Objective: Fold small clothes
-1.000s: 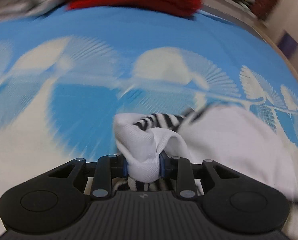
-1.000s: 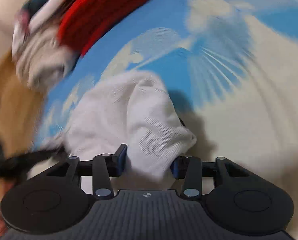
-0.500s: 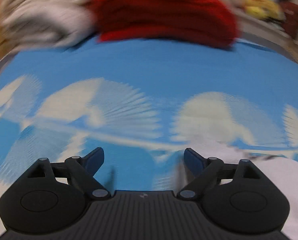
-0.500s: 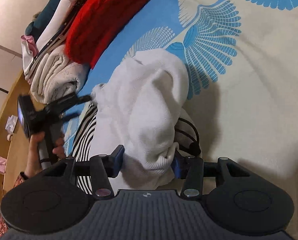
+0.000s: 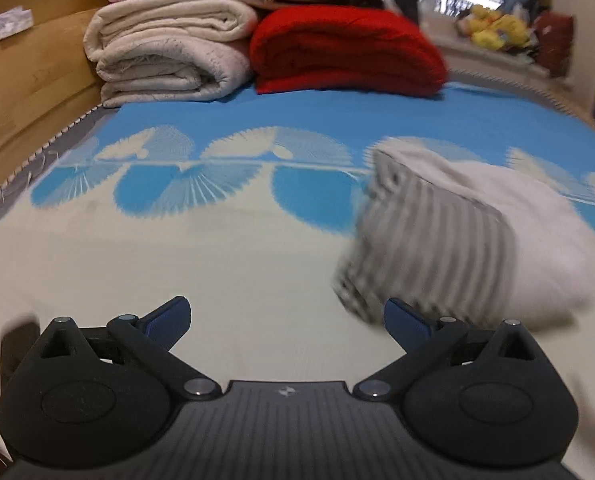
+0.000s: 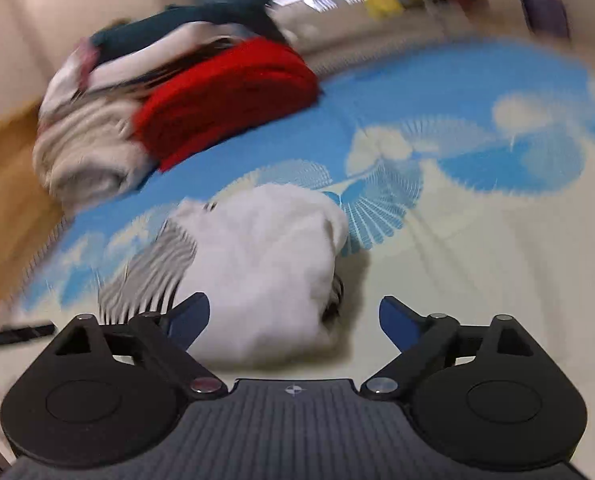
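A bed sheet (image 5: pixel 225 112) in blue and cream, printed with fan-like wing shapes, covers the bed. At its far end a folded red blanket (image 5: pixel 349 56) lies just beside a stack of folded cream blankets (image 5: pixel 169 52), with white and dark linens piled on top. A wooden bed frame (image 5: pixel 25 80) runs along the left edge, and yellow soft toys (image 5: pixel 493 26) sit on a ledge beyond.

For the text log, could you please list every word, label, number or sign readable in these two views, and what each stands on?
No readable text in either view.
Left gripper: small embossed mark on its body, a symbol, no letters.
Right gripper: the same kind of mark, no letters.
Folded garment, bedsheet, red blanket: patterns only, no print.
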A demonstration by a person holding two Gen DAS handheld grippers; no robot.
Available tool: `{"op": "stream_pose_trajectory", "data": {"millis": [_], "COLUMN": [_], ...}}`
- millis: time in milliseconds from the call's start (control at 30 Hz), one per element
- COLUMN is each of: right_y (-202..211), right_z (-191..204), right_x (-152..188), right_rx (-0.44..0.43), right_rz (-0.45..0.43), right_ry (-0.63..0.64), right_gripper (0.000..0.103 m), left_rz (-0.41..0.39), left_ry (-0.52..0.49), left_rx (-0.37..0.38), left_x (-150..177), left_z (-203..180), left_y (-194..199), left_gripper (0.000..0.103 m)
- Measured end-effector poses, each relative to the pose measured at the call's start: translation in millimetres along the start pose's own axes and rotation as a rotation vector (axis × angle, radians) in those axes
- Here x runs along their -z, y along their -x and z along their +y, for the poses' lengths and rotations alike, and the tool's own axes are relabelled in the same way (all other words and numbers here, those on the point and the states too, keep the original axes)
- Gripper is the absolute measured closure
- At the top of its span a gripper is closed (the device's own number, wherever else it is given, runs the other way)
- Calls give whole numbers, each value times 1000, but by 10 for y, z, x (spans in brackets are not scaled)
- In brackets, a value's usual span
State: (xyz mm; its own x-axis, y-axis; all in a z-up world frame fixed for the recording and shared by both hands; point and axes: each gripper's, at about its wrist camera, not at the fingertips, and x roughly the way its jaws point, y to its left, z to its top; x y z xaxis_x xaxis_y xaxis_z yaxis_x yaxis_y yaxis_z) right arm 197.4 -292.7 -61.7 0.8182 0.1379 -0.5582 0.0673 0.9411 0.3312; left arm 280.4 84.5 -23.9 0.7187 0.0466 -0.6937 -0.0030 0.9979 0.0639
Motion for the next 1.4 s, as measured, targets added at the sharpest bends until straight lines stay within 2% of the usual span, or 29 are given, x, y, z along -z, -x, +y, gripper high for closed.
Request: {"op": "stream_pose_trajectory", "data": {"millis": [67,133,267,300,400,500,600,833,1200,1400], "right_y": [237,404,667,726,876,935,939,908,859,841], "right_z": [175,198,293,328,405,437,450,452,548,550], "right_x": [350,659,1085,1140,1242,1284,1297,1331,1399,1391], "right_rx": [11,8,82,91,98,90,90,89,69,74], "right_rz": [-9,34,10,-15,-97,-134,-137,-111,-106,-104], "right_ry": [102,138,213,237,317,336,327,308,380,367], "right_gripper": [8,8,8,8,8,8,8,8,8,8], "left_rz": [-9,-31,-57,-56,-86,-94,-68,-72,-60,-61], "left_ry": [16,34,-63,-79,-88,-80,-81,-70,-73,-80], "left_rx": [30,36,11,11,80,90,101,76,55,52], "left_x": [348,661,1108,1134,1172,1233,1278,1258,1237,1241], "left_z": [-94,-217,-527,-589,-695,-749,-773,-741,-718,-724], "left_y": [275,471,646,663,762,809,809,808,774,761], "left_gripper": [0,0,0,0,0,0,0,0,0,0]}}
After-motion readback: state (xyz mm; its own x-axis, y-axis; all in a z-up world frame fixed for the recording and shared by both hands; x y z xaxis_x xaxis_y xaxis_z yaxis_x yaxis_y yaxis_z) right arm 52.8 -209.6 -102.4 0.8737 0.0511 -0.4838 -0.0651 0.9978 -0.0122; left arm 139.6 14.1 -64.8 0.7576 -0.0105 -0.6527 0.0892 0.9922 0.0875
